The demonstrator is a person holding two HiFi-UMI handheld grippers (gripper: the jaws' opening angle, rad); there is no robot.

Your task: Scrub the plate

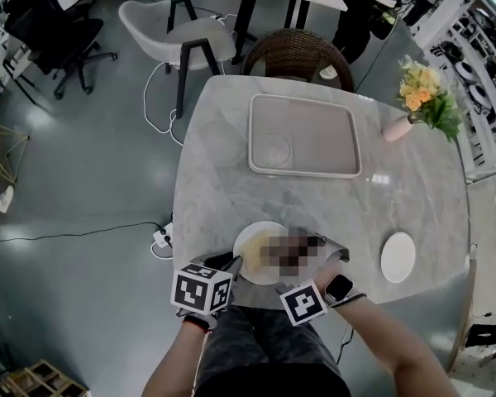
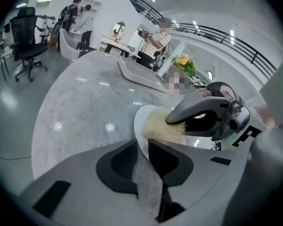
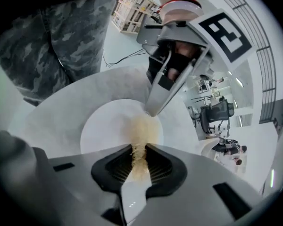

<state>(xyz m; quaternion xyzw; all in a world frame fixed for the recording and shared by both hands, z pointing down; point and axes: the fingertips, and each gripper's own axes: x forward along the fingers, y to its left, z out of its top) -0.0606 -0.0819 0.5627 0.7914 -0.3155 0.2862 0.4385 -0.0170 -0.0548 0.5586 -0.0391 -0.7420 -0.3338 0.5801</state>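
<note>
A white plate [image 1: 250,251] lies at the near edge of the marble table [image 1: 223,180]. My left gripper [image 1: 236,263] is shut on the plate's [image 2: 144,126] near-left rim, which runs between the left gripper's [image 2: 142,147] pads. A tan fibrous scrubber [image 3: 141,131] rests on the plate [image 3: 104,131]. My right gripper [image 3: 139,157] is shut on it and presses it down on the plate. In the left gripper view the scrubber [image 2: 162,128] sits under the right gripper [image 2: 179,121]. The right gripper view shows the left gripper [image 3: 151,109] at the far rim. A mosaic patch hides the plate's middle in the head view.
A large rectangular tray [image 1: 250,131] sits at the table's middle. A pink vase with flowers [image 1: 426,98] stands at the far right, and a small white dish [image 1: 398,257] lies near the right edge. A wicker chair [image 1: 298,52] stands beyond the table.
</note>
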